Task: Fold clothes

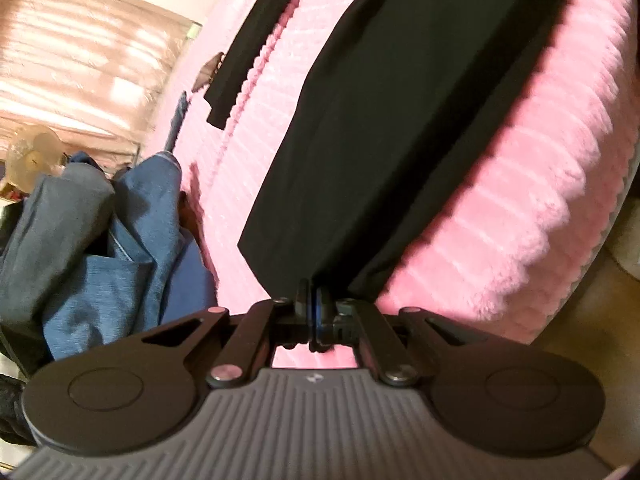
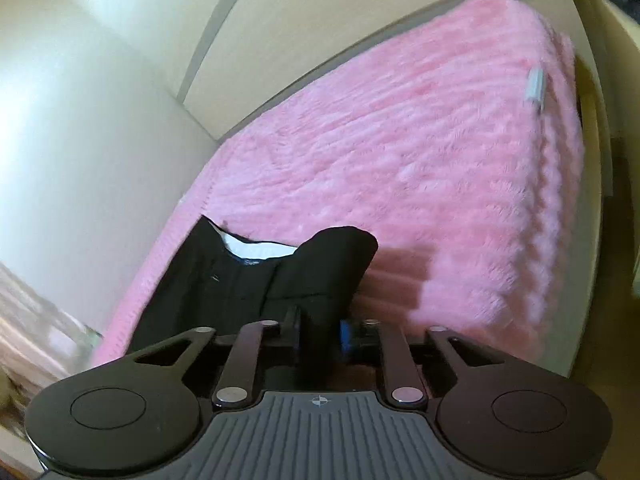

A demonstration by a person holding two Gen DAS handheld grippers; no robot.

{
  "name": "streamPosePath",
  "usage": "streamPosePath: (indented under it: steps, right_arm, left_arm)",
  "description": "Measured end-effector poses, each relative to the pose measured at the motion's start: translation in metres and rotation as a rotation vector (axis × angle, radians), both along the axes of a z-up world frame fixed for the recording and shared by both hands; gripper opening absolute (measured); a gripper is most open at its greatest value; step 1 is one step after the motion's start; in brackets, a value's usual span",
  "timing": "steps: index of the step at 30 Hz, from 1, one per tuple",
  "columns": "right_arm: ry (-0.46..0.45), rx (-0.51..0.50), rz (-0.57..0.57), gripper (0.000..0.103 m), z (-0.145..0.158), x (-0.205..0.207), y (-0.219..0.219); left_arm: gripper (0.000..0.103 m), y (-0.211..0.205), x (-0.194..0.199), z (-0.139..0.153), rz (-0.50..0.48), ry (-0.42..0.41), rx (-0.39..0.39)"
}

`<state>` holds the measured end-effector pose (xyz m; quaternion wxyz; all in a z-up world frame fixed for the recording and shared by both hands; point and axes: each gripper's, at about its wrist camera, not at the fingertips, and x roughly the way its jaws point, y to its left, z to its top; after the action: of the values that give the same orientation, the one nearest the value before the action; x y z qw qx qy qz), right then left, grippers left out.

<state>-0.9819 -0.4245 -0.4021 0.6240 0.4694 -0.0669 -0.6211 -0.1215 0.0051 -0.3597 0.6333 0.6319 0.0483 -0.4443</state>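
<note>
While our left gripper (image 1: pixel 313 312) has its jaws pinched tight on a corner of the black garment (image 1: pixel 392 128), the cloth runs away from us as one long dark band across the pink blanket (image 1: pixel 532 216), its long axis leading straight out from the jaws toward the bed's far side. We see the held corner rise to a point right between the jaws, so the garment sits ahead of and above them, taut from that corner. A second narrower black strip (image 1: pixel 256 40) lies beside it to the left, with a ribbed stripe of pink between the two. Further left, off the bed's edge, we see a heap of blue clothes (image 1: pixel 112 236), well apart from the black piece.

On the right wrist view, our right gripper (image 2: pixel 320 332) has its jaws closed narrowly on a thick fold of the same black garment (image 2: pixel 248 284), which bunches up between and just ahead of them. From there we see it spread to the left along the near left edge of the blanket (image 2: pixel 420 152), a pale lining (image 2: pixel 256 249) showing at its far opening. Most of the bed beyond is bare pink pile, and a small grey tag (image 2: pixel 534 86) sits near the far right corner.
</note>
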Motion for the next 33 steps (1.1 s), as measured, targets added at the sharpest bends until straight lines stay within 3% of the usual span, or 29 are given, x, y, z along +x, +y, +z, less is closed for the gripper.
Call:
streamPosePath:
  steps: [5,9,10,12,13,16,20,23,27,29,32,33]
  right_arm:
    - [0.081,-0.022,0.027,0.009,0.003,-0.041,0.021]
    - [0.096,0.018,0.032,0.013,0.003,-0.068,0.020]
    - [0.103,0.031,0.022,0.018,0.005,-0.059,0.021]
    - [0.160,0.039,-0.018,0.071,0.015,-0.032,0.031]
    - [0.194,0.024,-0.031,0.078,0.022,-0.019,0.039]
    - [0.289,-0.030,-0.003,0.078,0.042,-0.041,0.049]
    - [0.370,-0.129,0.051,0.078,0.073,-0.057,0.069]
    - [0.429,-0.222,0.245,0.078,0.097,-0.049,0.081]
    - [0.516,-0.311,0.672,0.078,0.110,-0.027,0.066]
    - [0.579,-0.331,0.891,0.078,0.114,-0.002,0.058]
    - [0.702,-0.341,1.074,0.078,0.106,0.026,0.035]
    - [0.722,-0.332,1.120,0.078,0.116,0.036,0.050]
  left_arm:
    - [0.001,0.023,-0.005,0.009,0.026,0.015,-0.003]
    - [0.001,0.038,-0.017,-0.001,-0.009,-0.036,0.025]
    - [0.001,0.042,-0.020,-0.005,-0.023,-0.050,0.034]
    - [0.001,0.053,-0.025,-0.016,-0.067,-0.085,0.062]
    - [0.001,0.058,-0.028,-0.021,-0.083,-0.090,0.077]
    - [0.002,0.074,-0.029,-0.031,-0.090,-0.095,0.098]
    - [0.005,0.091,-0.005,-0.015,0.028,-0.023,0.058]
    - [0.006,0.094,0.020,0.010,0.131,0.053,-0.031]
    - [0.019,0.064,0.046,0.045,0.198,0.173,-0.194]
    - [0.023,0.037,0.053,0.052,0.181,0.235,-0.224]
    - [0.026,-0.005,0.065,0.053,0.152,0.333,-0.221]
    - [0.026,-0.018,0.069,0.052,0.147,0.370,-0.214]
